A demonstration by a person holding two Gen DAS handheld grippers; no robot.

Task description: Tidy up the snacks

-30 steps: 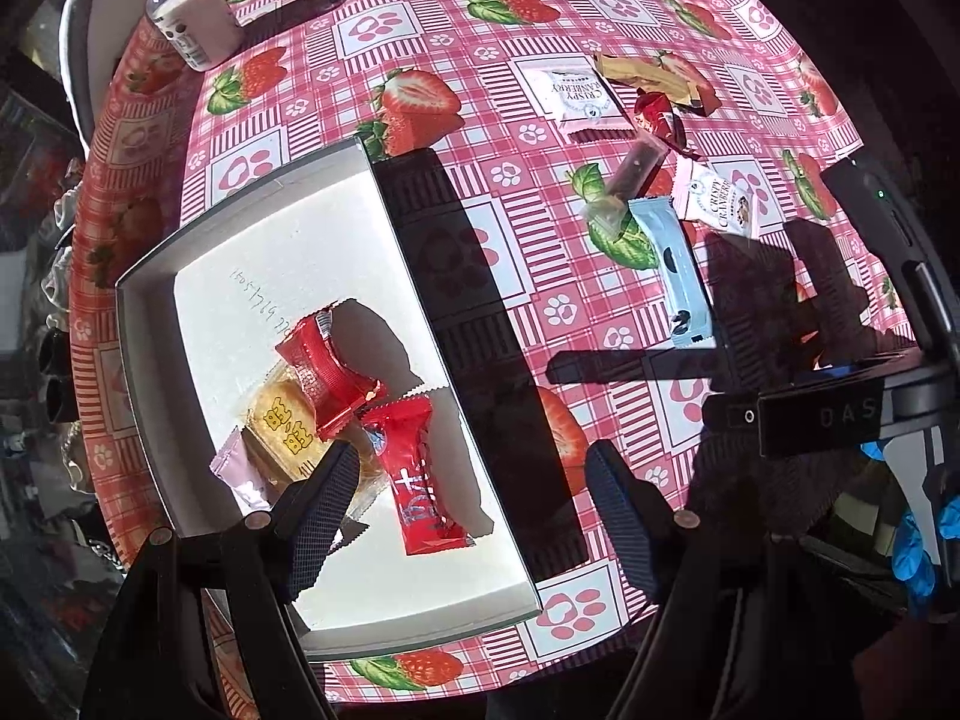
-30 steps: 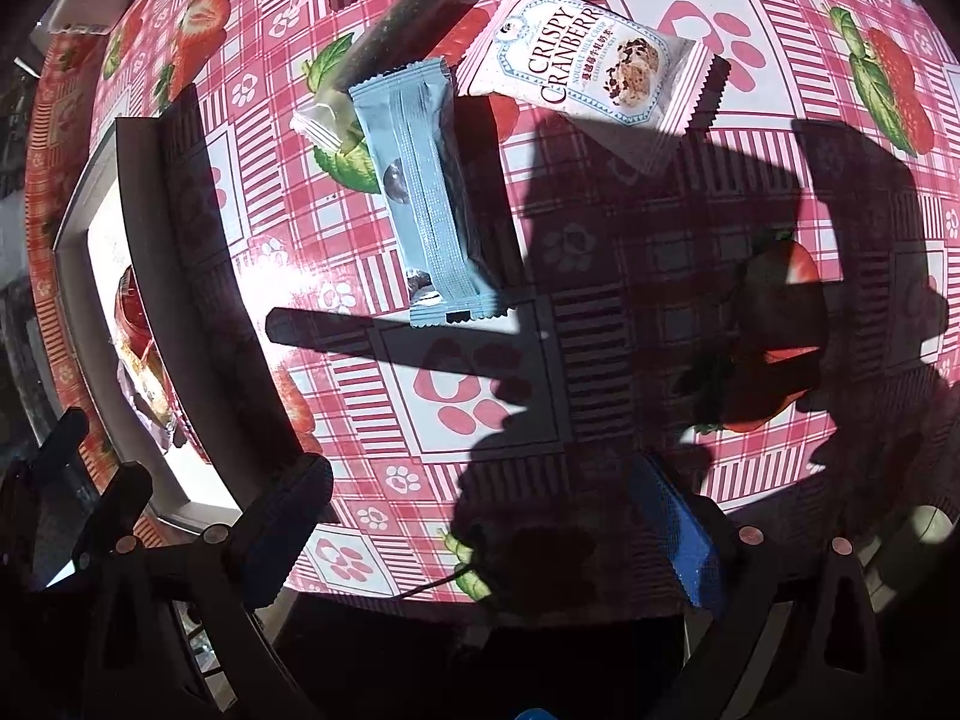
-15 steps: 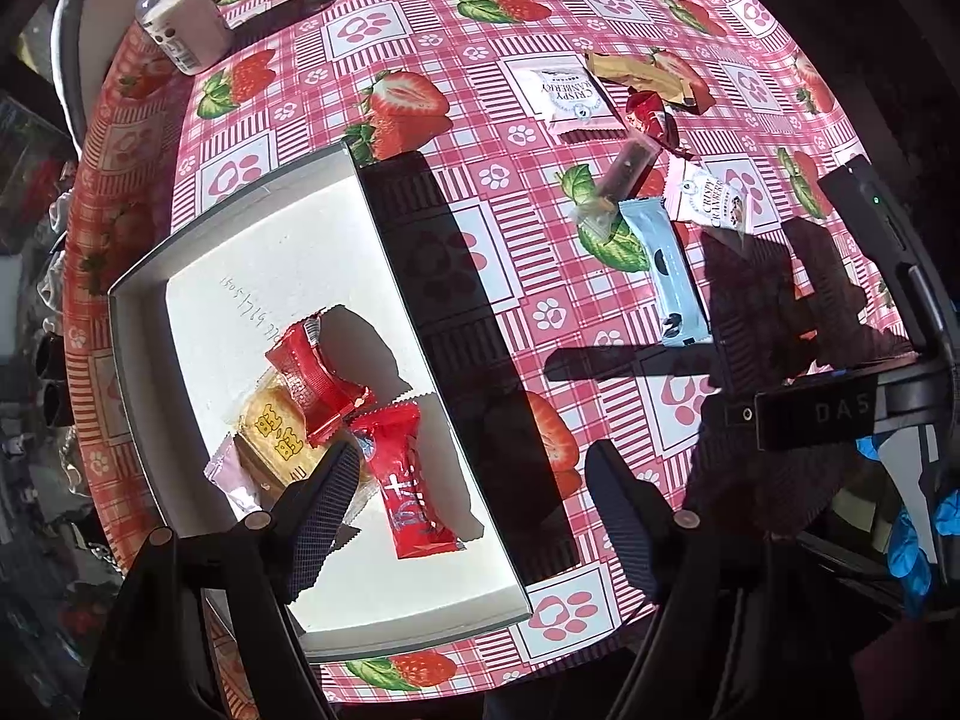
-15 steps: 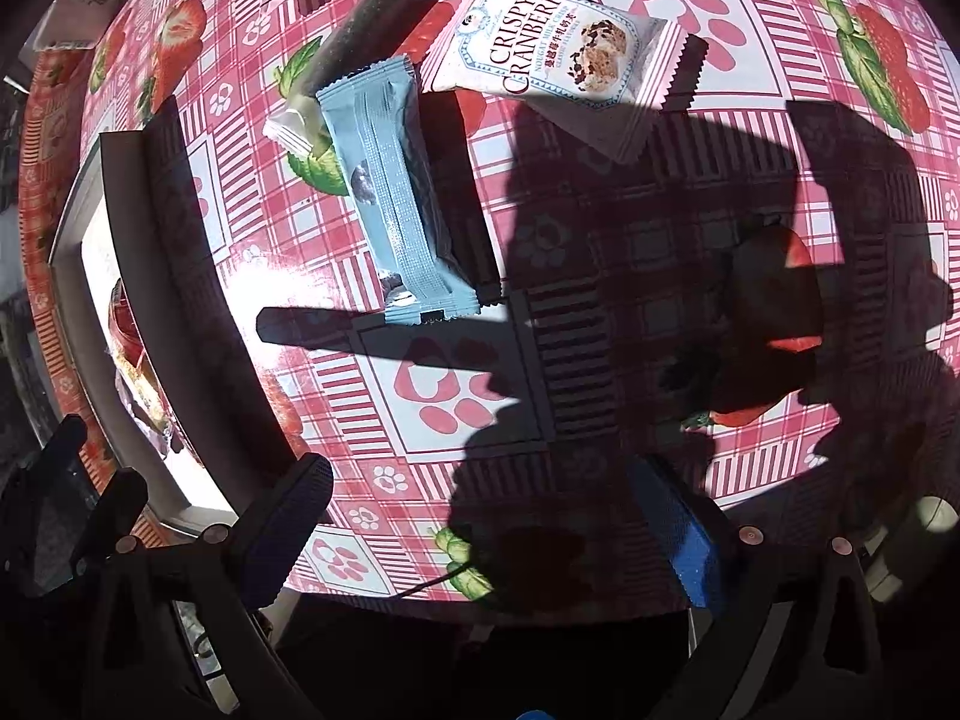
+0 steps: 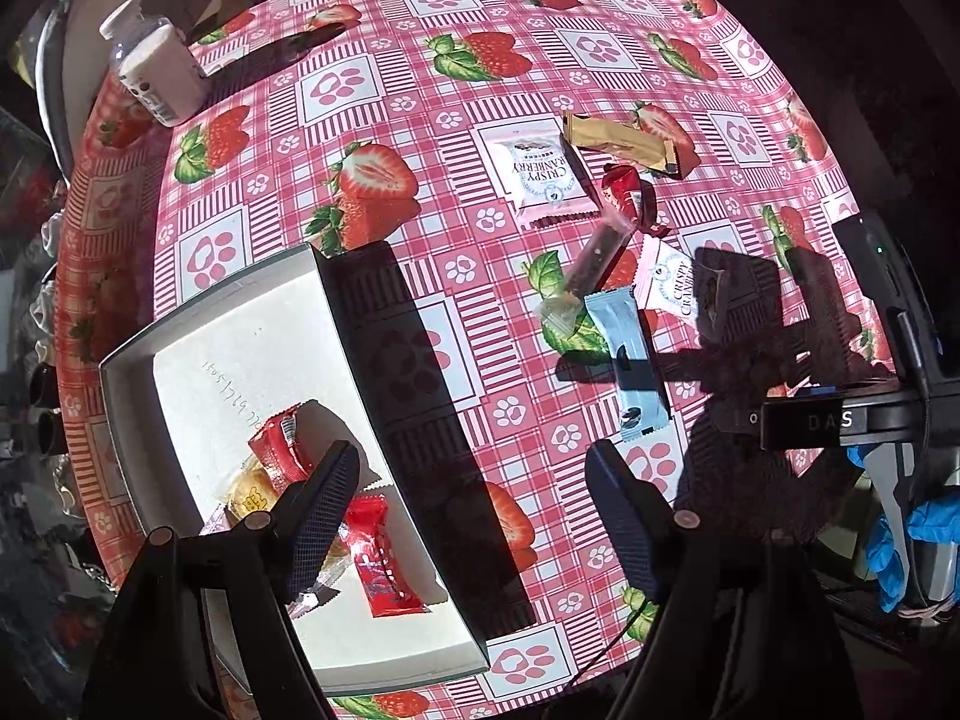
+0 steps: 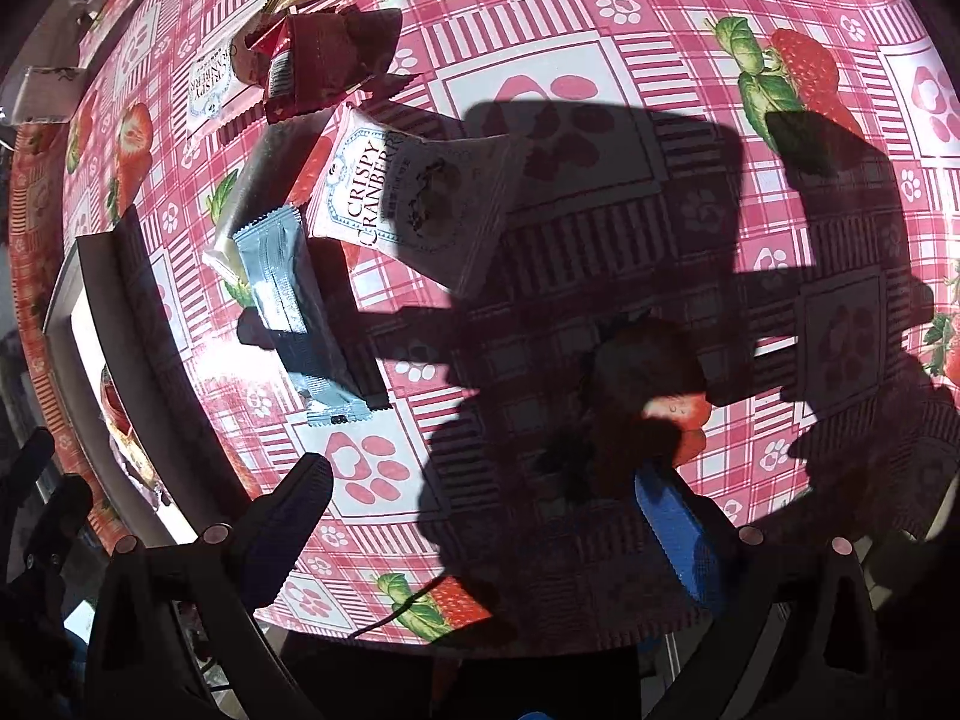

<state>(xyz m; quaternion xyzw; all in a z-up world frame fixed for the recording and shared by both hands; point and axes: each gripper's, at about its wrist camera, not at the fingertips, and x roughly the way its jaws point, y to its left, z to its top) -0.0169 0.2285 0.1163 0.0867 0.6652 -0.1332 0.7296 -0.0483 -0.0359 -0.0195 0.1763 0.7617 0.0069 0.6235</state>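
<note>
A white tray [image 5: 240, 324] on the strawberry tablecloth holds several wrapped snacks, among them a red packet [image 5: 378, 558]. My left gripper [image 5: 474, 510] hangs open and empty over the tray's right wall. Loose snacks lie to the right: a light blue bar [image 5: 630, 366], a clear-wrapped dark bar [image 5: 594, 264], two Crispy Cranberry packets [image 5: 543, 171], a red candy [image 5: 624, 192] and a gold bar [image 5: 618, 144]. My right gripper [image 6: 480, 510] is open and empty above the cloth, just short of the blue bar [image 6: 300, 312] and a Crispy Cranberry packet [image 6: 414, 198].
A white bottle [image 5: 156, 75] stands at the table's far left corner. The right gripper's body [image 5: 840, 420] and a blue-gloved hand [image 5: 912, 540] show at the right of the left wrist view. The tray edge [image 6: 102, 300] shows left in the right wrist view.
My right gripper has moved forward and right, toward the Crispy Cranberry packet, and its shadow now covers that packet. My left gripper has drifted back slightly. Both stay open.
</note>
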